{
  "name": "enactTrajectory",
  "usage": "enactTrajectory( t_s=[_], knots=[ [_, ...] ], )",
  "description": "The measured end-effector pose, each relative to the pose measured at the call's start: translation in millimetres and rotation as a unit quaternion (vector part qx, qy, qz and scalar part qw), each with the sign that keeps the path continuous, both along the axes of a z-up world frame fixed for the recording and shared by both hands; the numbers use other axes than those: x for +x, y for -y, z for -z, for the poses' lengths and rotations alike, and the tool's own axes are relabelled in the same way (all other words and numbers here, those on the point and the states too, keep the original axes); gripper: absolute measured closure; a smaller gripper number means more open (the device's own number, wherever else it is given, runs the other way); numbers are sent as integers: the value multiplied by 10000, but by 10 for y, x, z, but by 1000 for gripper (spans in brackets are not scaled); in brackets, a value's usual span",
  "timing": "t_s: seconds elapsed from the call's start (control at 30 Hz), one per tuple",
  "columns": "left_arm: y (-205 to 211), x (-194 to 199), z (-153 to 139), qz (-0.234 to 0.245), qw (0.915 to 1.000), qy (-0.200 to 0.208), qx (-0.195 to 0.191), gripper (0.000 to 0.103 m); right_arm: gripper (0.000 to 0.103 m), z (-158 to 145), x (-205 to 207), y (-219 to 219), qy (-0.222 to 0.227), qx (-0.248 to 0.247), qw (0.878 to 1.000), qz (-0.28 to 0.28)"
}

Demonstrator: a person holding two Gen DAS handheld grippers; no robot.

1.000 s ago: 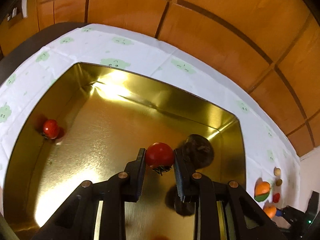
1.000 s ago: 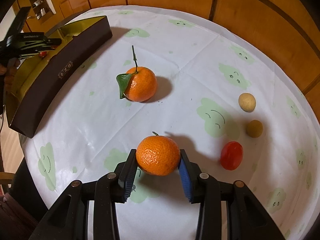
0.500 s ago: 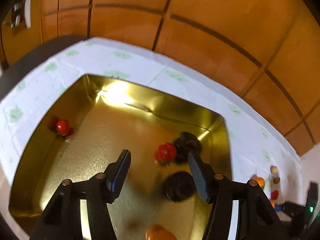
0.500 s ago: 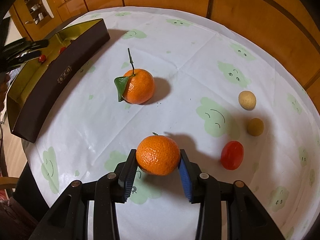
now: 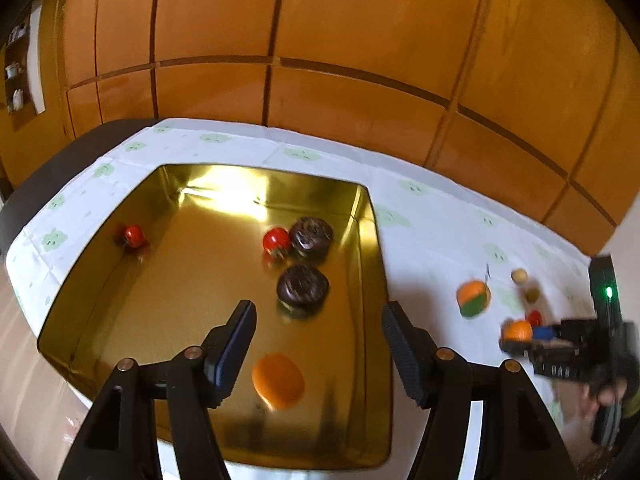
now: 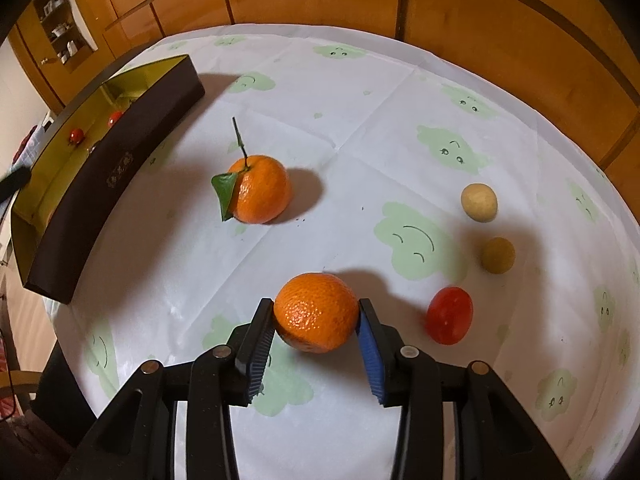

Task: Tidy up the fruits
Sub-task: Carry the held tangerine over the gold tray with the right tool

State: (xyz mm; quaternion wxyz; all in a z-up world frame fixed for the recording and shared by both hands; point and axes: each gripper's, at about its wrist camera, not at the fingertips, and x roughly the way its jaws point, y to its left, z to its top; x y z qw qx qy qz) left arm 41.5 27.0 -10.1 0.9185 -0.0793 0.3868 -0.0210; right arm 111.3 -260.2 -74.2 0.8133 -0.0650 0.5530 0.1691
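Though blurred, cloud-print tablecloth [image 6: 360,128], wood panelling [image 5: 320,40].

Left gripper [image 5: 318,342] held above the gold tin [image 5: 120,216], jaws spread wide, nothing between them. Right gripper [image 6: 316,322] low over the tablecloth [image 6: 360,128], fingers [image 6: 370,340] pressed against both sides of a tangerine [image 6: 316,312].

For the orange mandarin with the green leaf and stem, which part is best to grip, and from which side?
Grip the round orange mandarin with the green leaf across its widest middle, coming from above, a little from its right. Its thin stem stands upward and the leaf hangs on its left, so keep the fingers below and clear of both.
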Motion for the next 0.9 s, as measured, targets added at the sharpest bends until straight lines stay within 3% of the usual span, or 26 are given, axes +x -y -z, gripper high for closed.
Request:
enactTrajectory(
  t_s=[0.63, 0.9],
  knots=[
    [17, -249, 39, -63, 9995, 39, 313, 37, 62, -1, -57, -91, 320, -372, 9986, -221],
    [-65, -290, 55, -126, 9996, 26, 255, 37, 63, 57, -115, -171, 306, -548, 9975, -337]
  ],
)
